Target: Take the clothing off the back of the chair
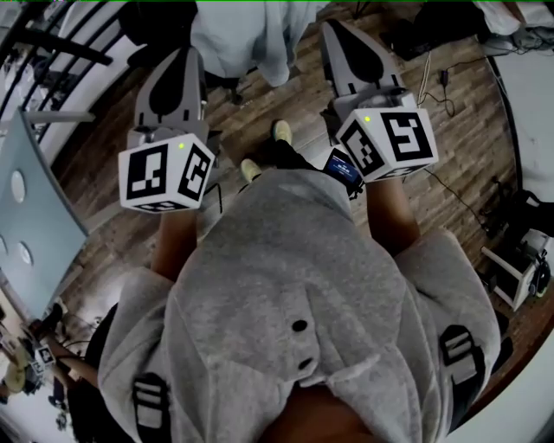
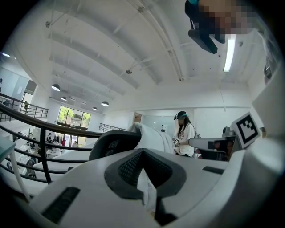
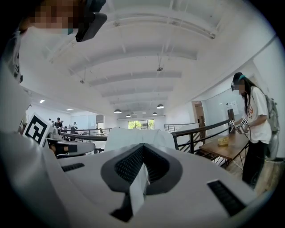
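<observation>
White clothing [image 1: 247, 39] hangs over a dark office chair [image 1: 156, 22] at the top of the head view, just beyond both grippers. From the left gripper view the garment [image 2: 153, 136] drapes the black mesh chair back [image 2: 111, 144] straight ahead. It also fills the middle of the right gripper view as a white garment [image 3: 133, 138]. My left gripper [image 1: 186, 54] [image 2: 142, 153] points level at the chair, jaws together, apart from the cloth. My right gripper [image 1: 333, 26] [image 3: 142, 148] is shut too, with nothing of the garment in it.
A black railing [image 2: 40, 129] [image 3: 196, 131] runs behind the chair. A person with a backpack [image 3: 254, 116] stands by a wooden table [image 3: 222, 149] on the right. A pale glass panel [image 1: 35, 216] stands at my left, and cables [image 1: 441, 78] and white equipment [image 1: 519, 268] lie on the wooden floor at right.
</observation>
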`<state>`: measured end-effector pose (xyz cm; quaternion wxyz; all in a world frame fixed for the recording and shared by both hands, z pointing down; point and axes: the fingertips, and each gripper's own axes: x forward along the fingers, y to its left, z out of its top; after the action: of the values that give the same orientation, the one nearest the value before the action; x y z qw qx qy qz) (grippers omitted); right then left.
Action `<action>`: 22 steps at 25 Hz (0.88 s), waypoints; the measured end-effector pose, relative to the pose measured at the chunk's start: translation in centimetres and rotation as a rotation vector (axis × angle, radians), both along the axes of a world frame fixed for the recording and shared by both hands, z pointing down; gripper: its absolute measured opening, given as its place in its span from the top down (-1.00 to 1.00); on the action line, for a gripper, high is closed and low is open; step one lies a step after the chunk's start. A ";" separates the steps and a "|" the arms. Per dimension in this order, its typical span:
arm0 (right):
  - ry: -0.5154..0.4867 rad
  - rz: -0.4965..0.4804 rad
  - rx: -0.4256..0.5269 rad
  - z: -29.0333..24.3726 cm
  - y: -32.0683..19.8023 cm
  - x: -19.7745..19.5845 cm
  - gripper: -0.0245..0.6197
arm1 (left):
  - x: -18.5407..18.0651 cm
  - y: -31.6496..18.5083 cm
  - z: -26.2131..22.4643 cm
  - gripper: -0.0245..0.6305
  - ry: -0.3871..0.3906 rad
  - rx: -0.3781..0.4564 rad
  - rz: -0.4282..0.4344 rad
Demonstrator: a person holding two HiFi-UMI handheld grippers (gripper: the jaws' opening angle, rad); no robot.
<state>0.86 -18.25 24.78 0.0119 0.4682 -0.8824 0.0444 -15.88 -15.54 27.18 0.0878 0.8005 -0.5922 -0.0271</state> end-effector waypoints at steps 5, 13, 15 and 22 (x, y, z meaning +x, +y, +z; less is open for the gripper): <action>-0.012 -0.002 -0.007 0.3 -1.8 0.7 0.90 | 0.2 -1.7 0.2 0.89 0.009 -0.005 -0.024; -0.025 -0.015 -0.010 0.0 -3.5 1.4 0.90 | 1.3 -3.4 -0.4 0.89 0.000 0.004 -0.032; -0.032 -0.016 -0.009 -0.2 -3.6 1.8 0.90 | 1.7 -3.5 -0.6 0.89 -0.001 0.008 -0.031; -0.059 -0.059 -0.040 0.2 -3.7 2.1 0.41 | 2.4 -3.5 -0.8 0.89 0.007 0.019 -0.033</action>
<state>3.00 -21.97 24.94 -0.0036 0.4402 -0.8947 0.0754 -13.49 -19.08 26.36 0.0818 0.7914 -0.6047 -0.0368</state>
